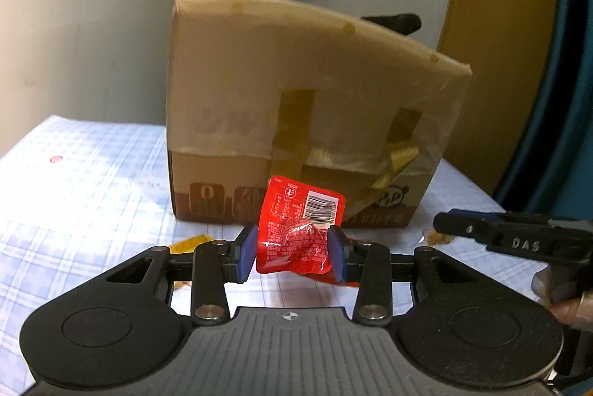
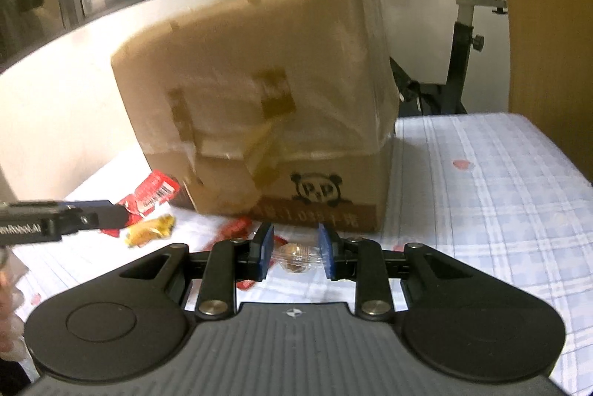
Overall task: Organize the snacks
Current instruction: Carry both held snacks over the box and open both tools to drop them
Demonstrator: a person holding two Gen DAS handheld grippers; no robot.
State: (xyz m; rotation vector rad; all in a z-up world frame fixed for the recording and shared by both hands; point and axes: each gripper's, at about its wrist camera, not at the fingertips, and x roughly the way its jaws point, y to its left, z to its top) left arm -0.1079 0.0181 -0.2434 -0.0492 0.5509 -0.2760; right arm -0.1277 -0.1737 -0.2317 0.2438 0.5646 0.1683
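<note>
In the left wrist view my left gripper (image 1: pixel 292 253) is shut on a crumpled red snack packet (image 1: pixel 296 233) with a barcode, lifted in front of a taped cardboard box (image 1: pixel 296 92). The right gripper (image 1: pixel 493 233) enters at that view's right edge. In the right wrist view my right gripper (image 2: pixel 295 253) is shut on a small clear-wrapped brown candy (image 2: pixel 296 257), just before the same cardboard box (image 2: pixel 259 92). The left gripper (image 2: pixel 74 218) shows at the left there, with the red packet (image 2: pixel 153 192) in it. A yellow snack (image 2: pixel 150 231) and red packets (image 2: pixel 237 227) lie on the table.
A blue-and-white checked tablecloth (image 2: pixel 481 192) covers the table. The box stands at the middle back of it. An exercise bike (image 2: pixel 463 25) stands behind the table on the right. A wooden panel (image 1: pixel 493 43) rises at the right side.
</note>
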